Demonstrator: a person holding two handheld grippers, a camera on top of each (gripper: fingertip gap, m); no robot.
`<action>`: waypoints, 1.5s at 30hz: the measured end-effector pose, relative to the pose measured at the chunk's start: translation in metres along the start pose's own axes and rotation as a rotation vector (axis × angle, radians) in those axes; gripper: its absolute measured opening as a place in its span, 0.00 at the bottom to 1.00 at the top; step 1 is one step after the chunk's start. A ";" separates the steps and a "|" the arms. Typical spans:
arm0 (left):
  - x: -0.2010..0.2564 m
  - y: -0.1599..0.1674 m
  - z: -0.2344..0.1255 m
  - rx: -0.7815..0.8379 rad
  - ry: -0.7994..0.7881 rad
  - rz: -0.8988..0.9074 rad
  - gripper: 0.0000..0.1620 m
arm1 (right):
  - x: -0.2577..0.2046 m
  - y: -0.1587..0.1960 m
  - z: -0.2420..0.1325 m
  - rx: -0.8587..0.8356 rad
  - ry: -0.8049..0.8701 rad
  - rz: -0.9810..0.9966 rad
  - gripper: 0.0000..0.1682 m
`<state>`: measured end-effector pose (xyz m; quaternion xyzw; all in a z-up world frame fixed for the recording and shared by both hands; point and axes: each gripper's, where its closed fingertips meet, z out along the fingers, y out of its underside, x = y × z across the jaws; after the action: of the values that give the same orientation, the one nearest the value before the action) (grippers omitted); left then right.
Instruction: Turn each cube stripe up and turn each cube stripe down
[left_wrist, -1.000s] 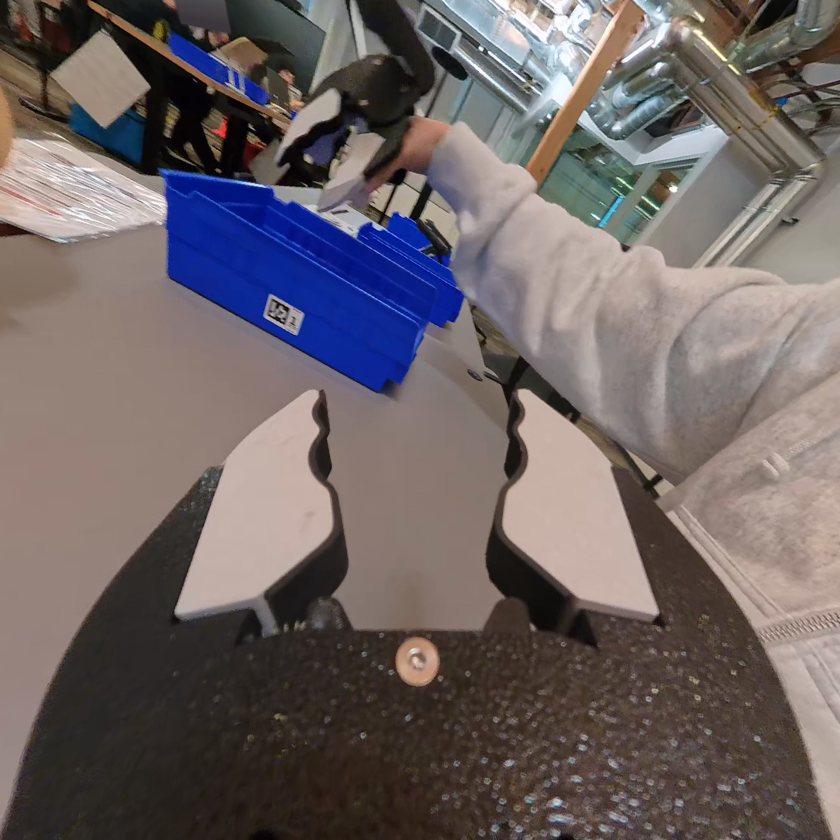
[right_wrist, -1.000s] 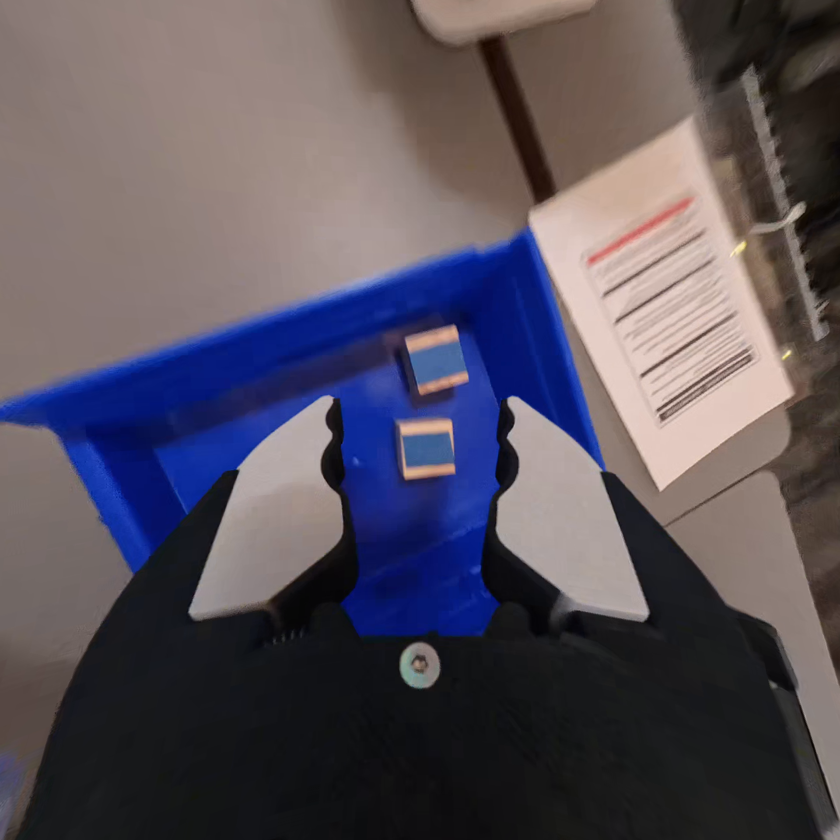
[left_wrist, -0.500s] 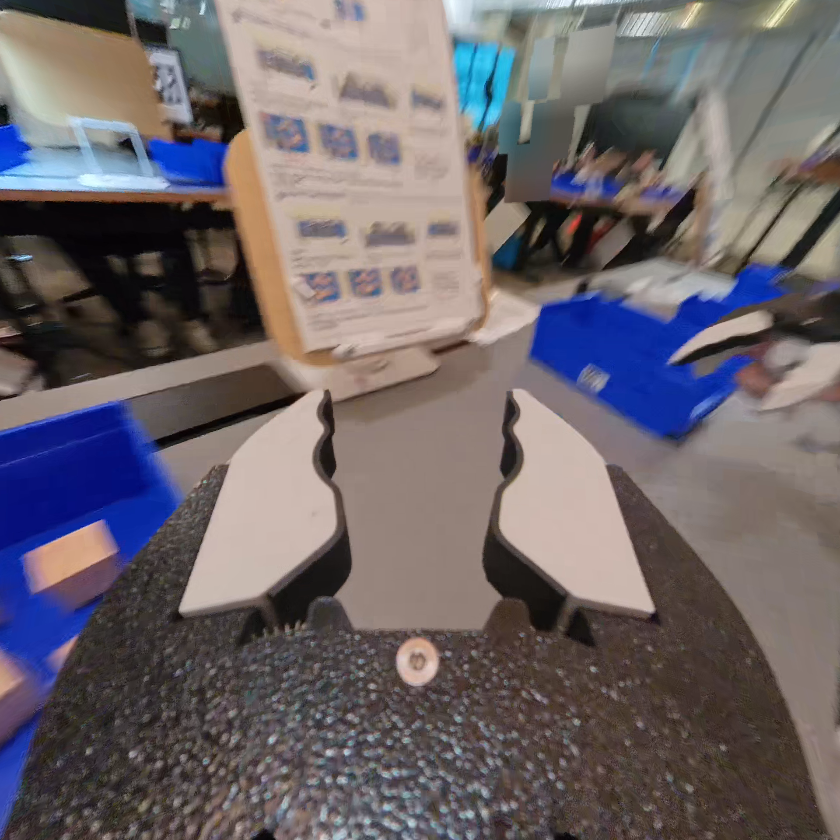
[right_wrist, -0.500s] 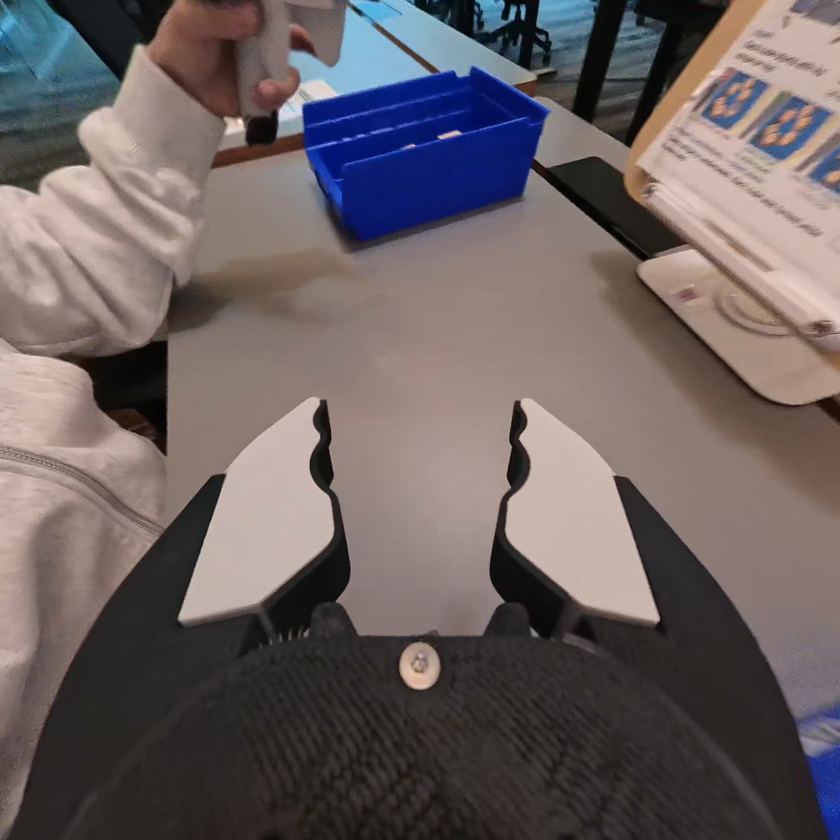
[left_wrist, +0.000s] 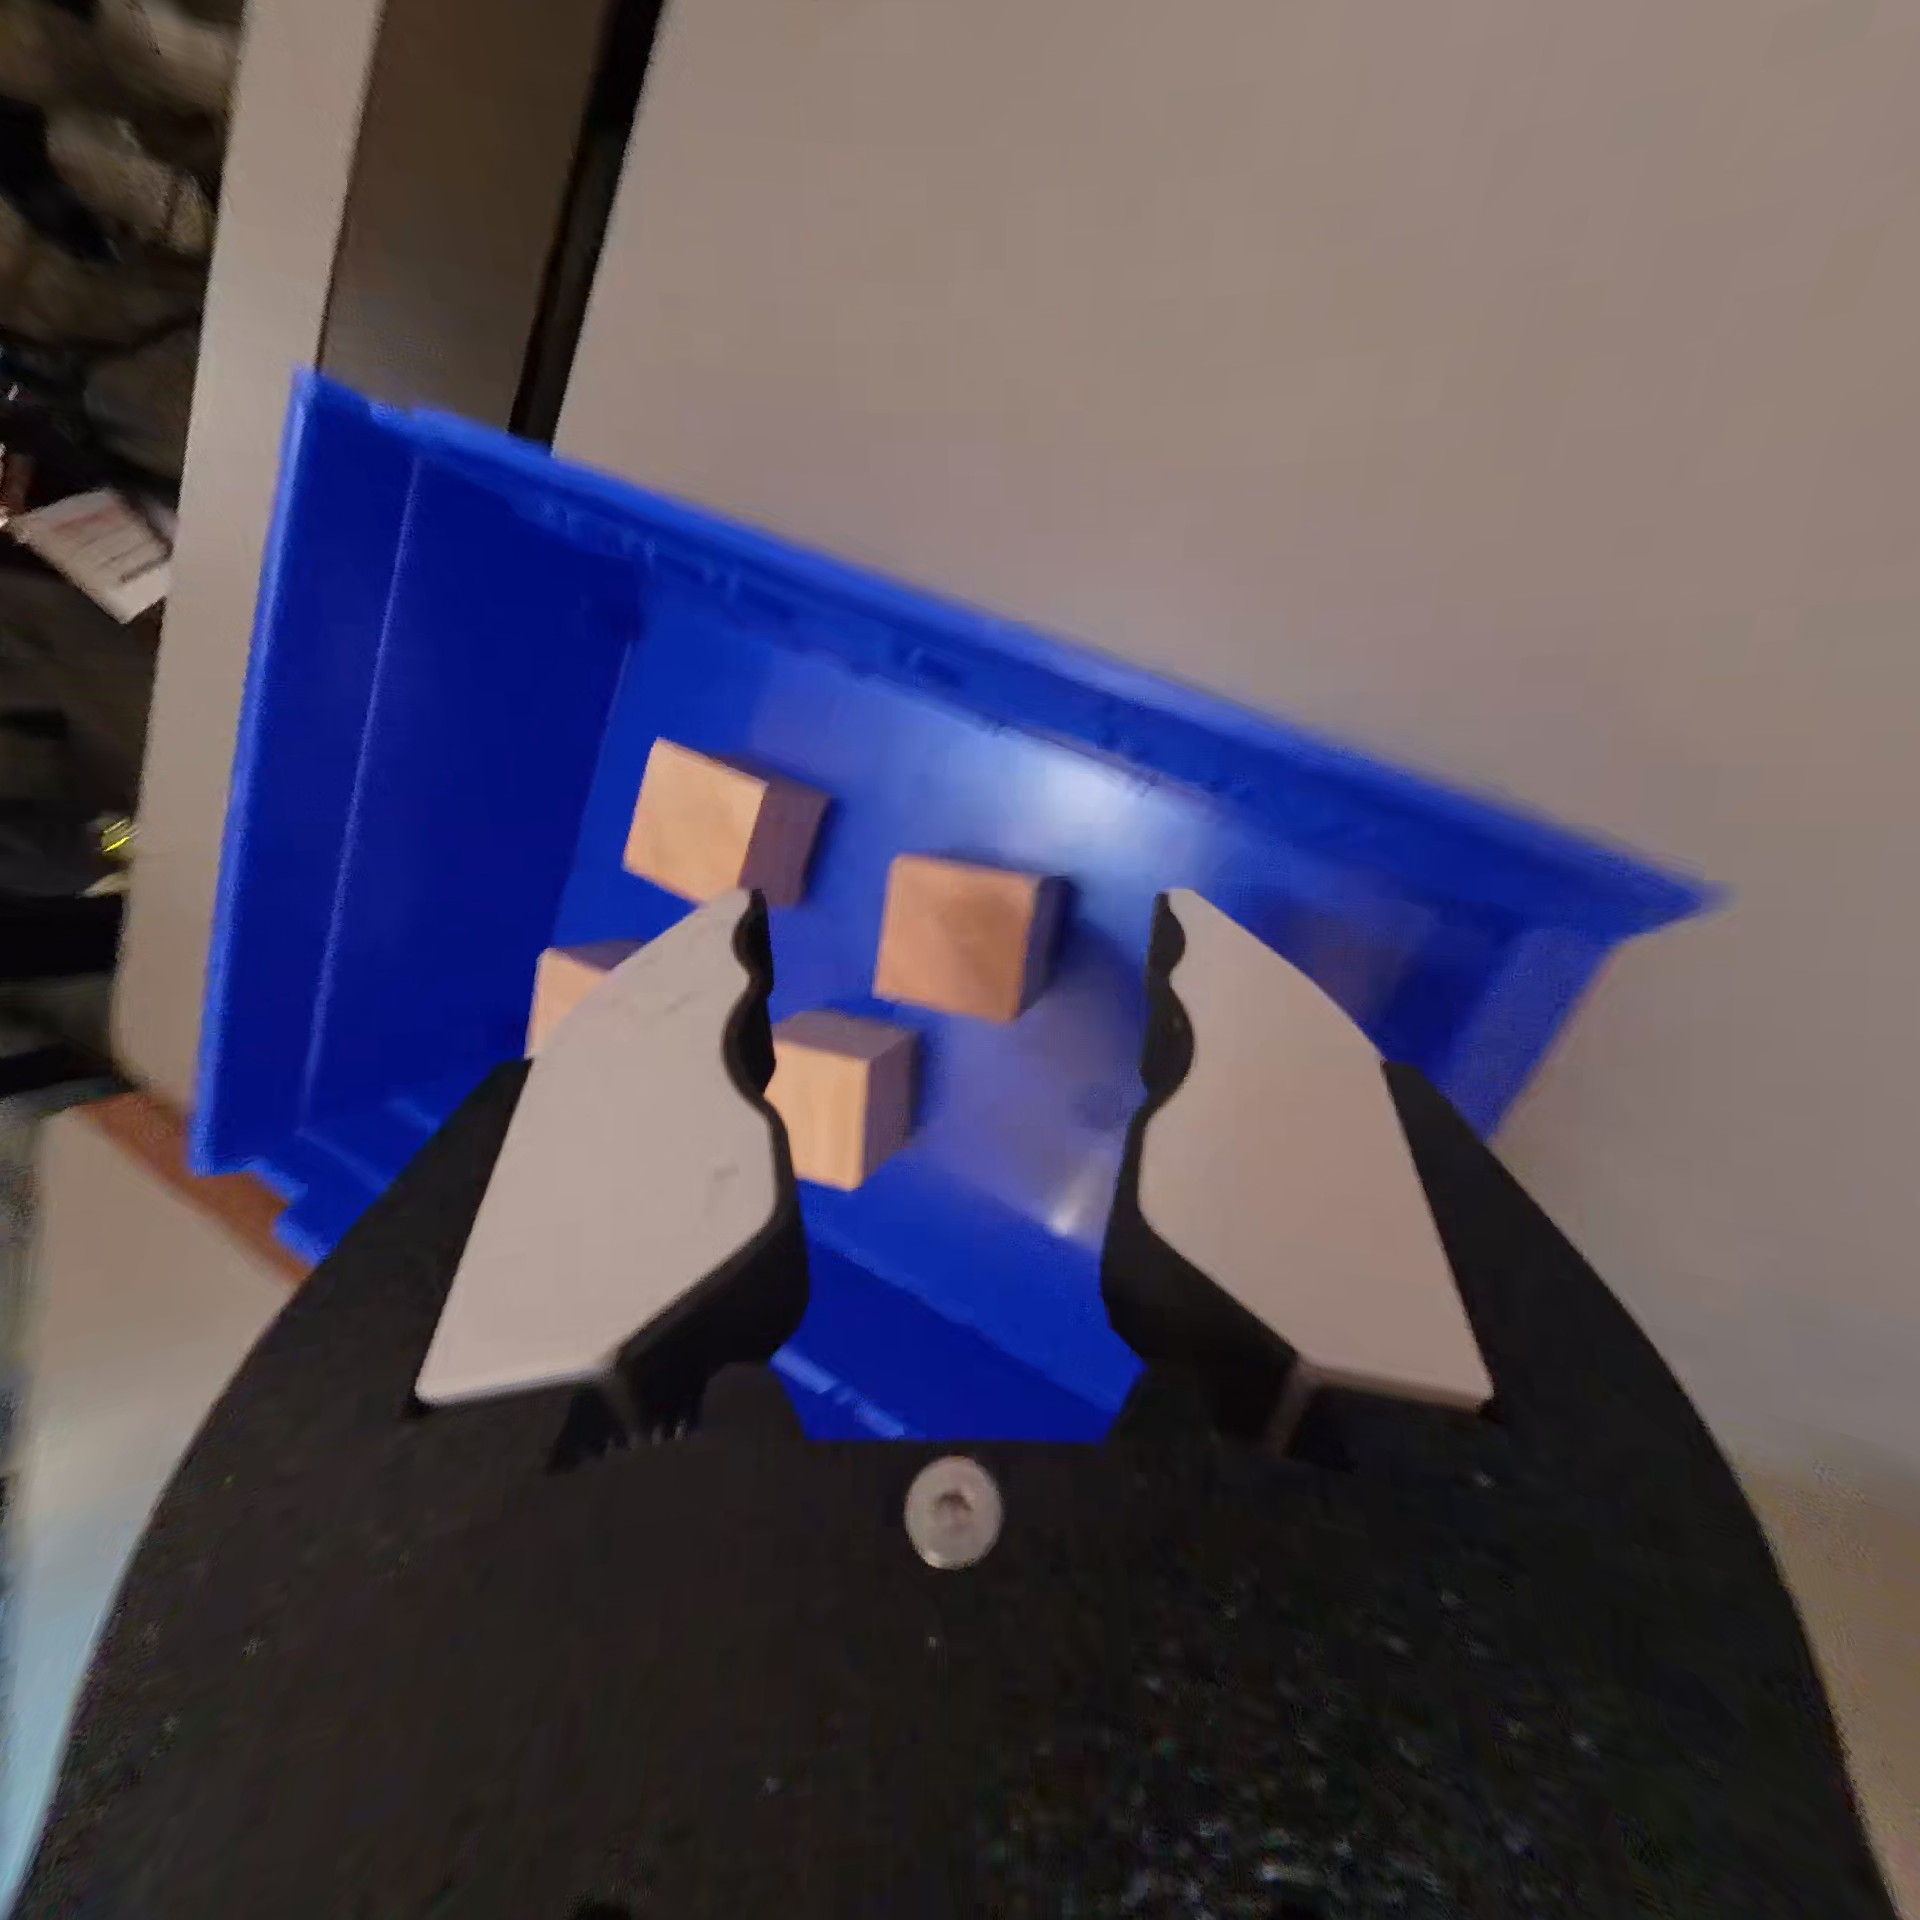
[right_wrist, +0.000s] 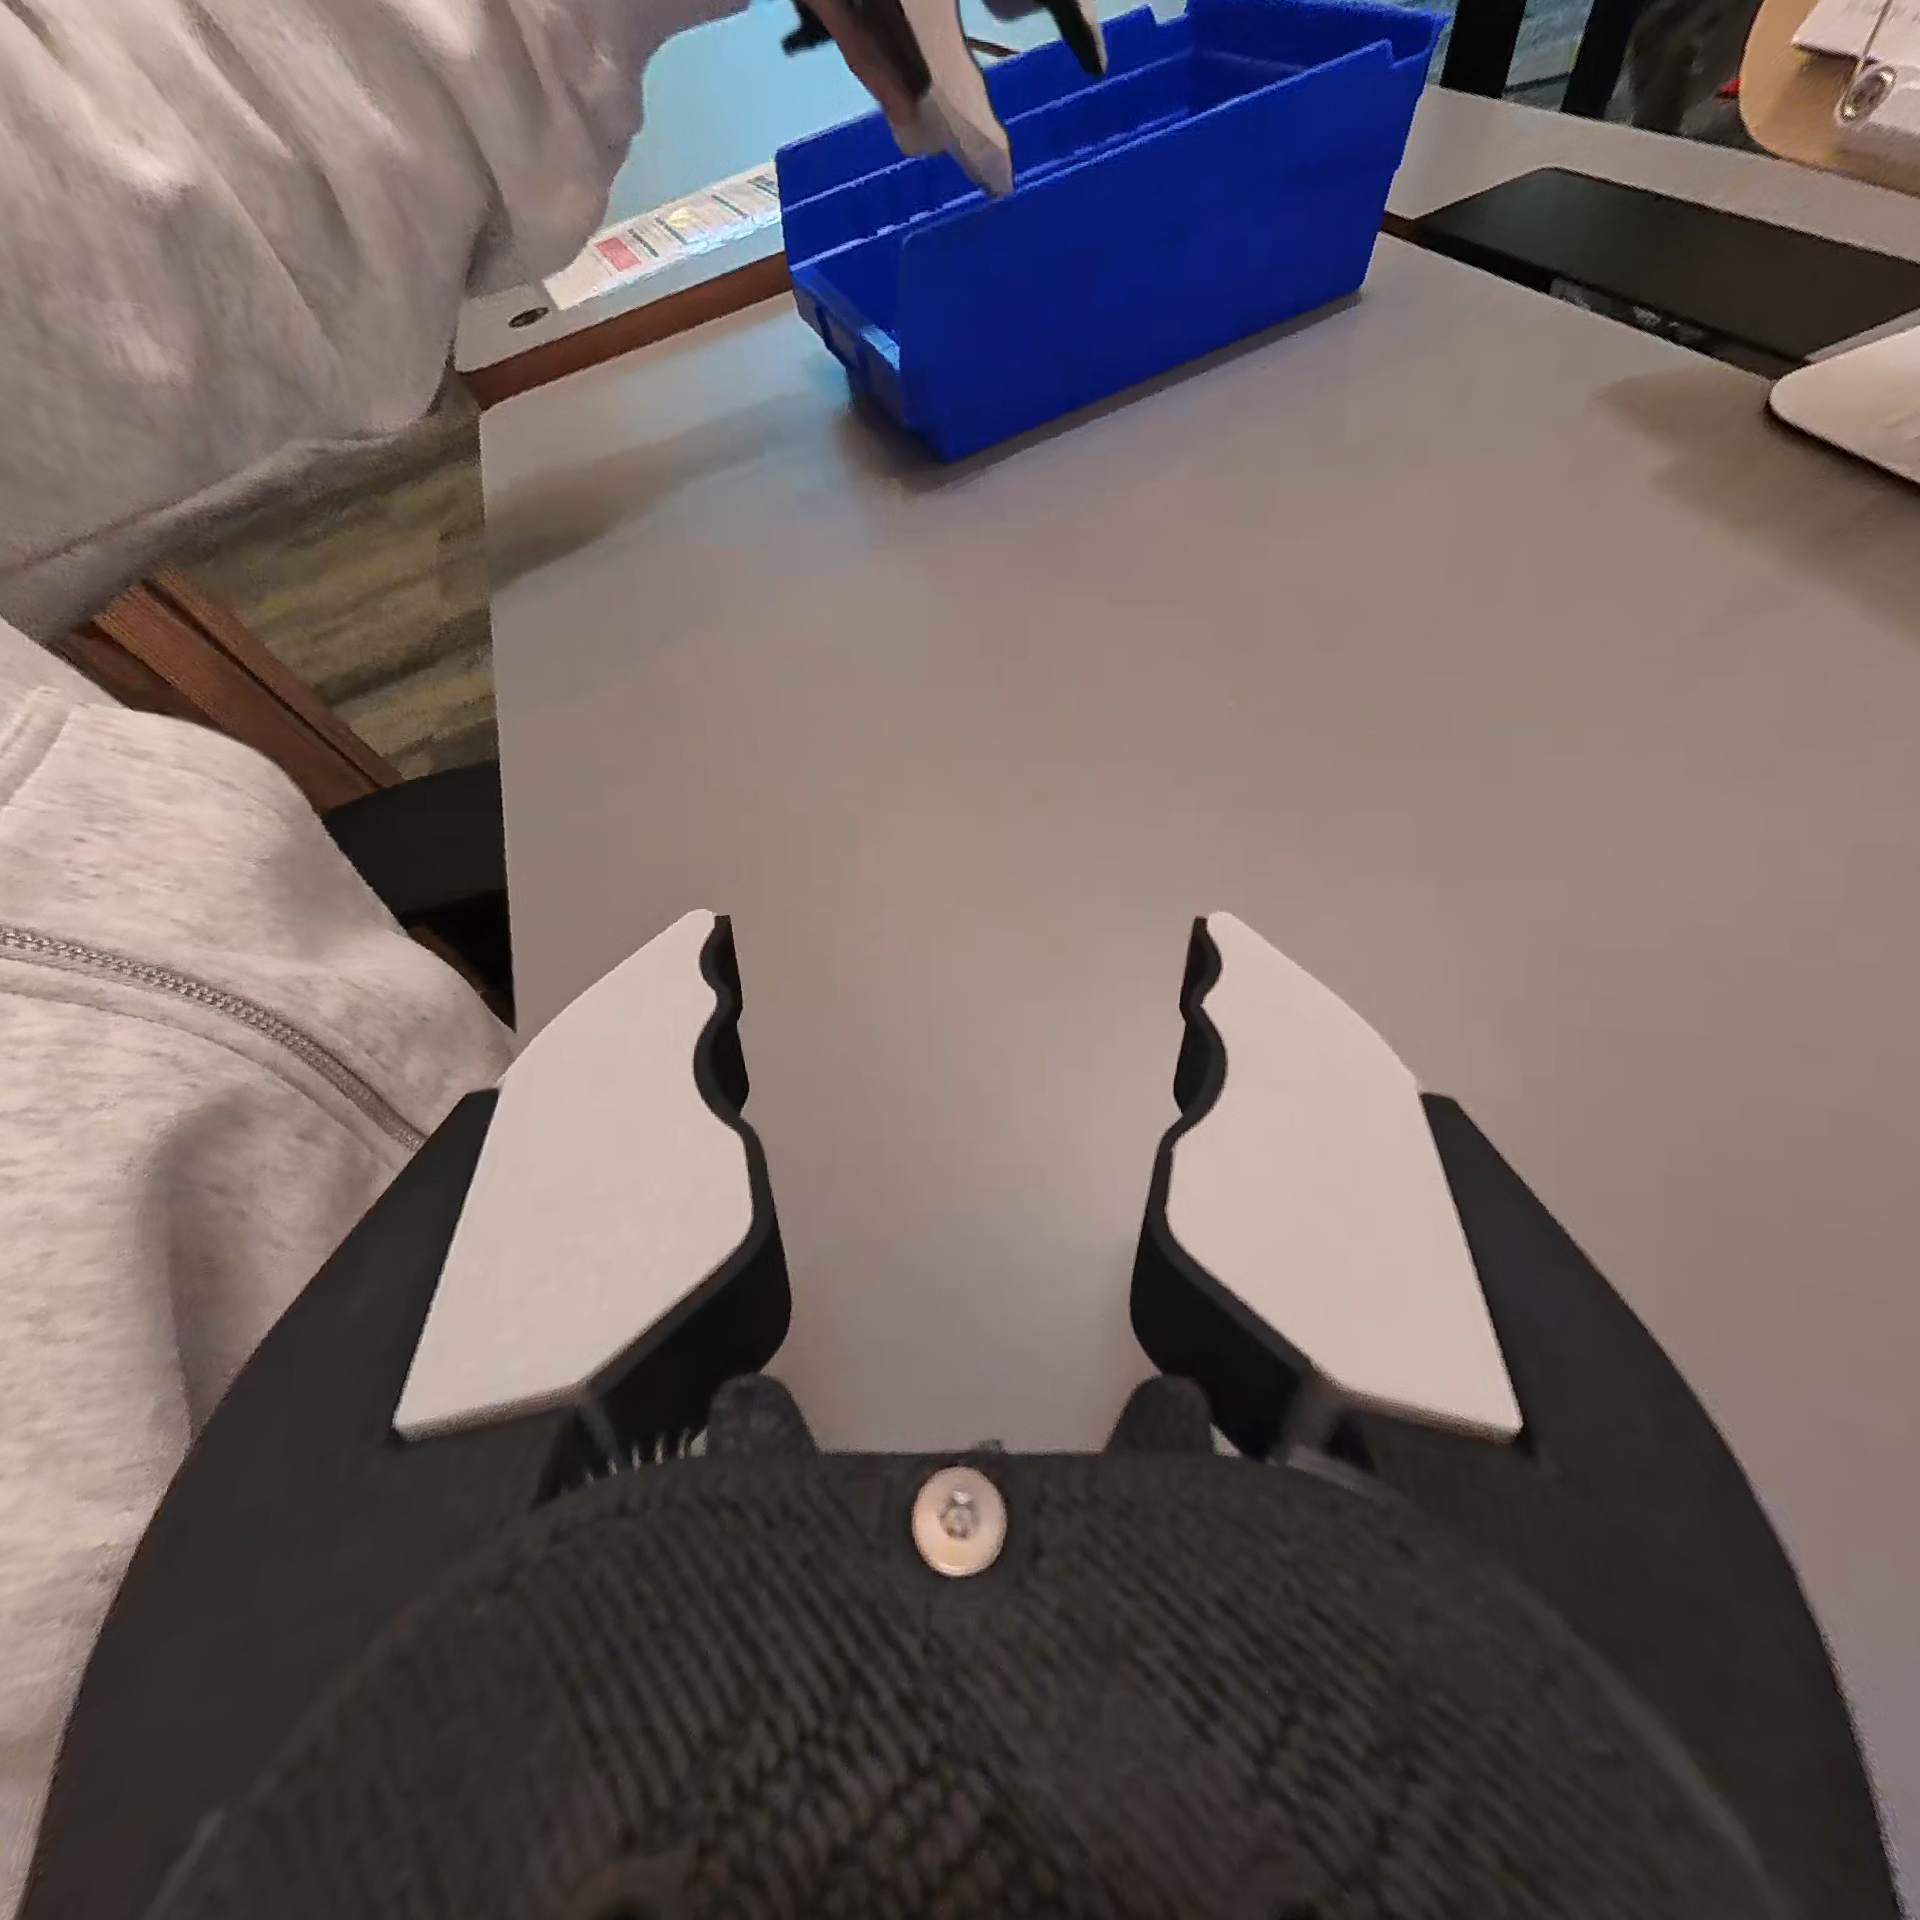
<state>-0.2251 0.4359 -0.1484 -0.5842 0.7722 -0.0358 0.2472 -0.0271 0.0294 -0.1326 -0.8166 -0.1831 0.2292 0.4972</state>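
Observation:
In the left wrist view I look down into a blue bin (left_wrist: 436, 790) that holds several wooden cubes. Their top faces show plain wood, with no stripe in sight. One cube (left_wrist: 717, 821) lies at the far left, another cube (left_wrist: 966, 951) lies in the middle, and a nearer cube (left_wrist: 842, 1101) sits by my left finger. One more is partly hidden behind that finger. My left gripper (left_wrist: 956, 904) is open and empty above the cubes. My right gripper (right_wrist: 961, 925) is open and empty, low over the grey table (right_wrist: 1039, 675). Far off, the same view shows the bin (right_wrist: 1091, 239) with the left gripper (right_wrist: 945, 104) over it.
A grey sleeve (right_wrist: 208, 208) fills the left of the right wrist view, beyond the table's left edge. A white stand base (right_wrist: 1860, 405) sits at the far right. A dark gap (right_wrist: 1662, 249) separates this table from the one behind. A printed sheet (right_wrist: 675, 229) lies left of the bin.
My left gripper has swung from facing the sign stand to pointing down into the blue bin over the cubes. My right gripper stays open over the table, facing the bin.

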 end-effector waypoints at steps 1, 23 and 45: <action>-0.006 0.011 0.010 -0.082 -0.026 0.044 0.41 | 0.000 0.002 -0.003 0.002 0.011 0.006 0.49; 0.009 0.041 0.067 -0.268 0.126 0.001 0.29 | -0.007 0.021 -0.013 0.019 0.046 -0.003 0.53; 0.082 -0.185 -0.177 1.325 0.490 -0.348 0.28 | -0.017 -0.069 0.015 0.163 0.136 -0.278 0.54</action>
<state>-0.1528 0.2608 0.0425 -0.4013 0.5176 -0.6645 0.3598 -0.0548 0.0614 -0.0739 -0.7539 -0.2412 0.1164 0.5999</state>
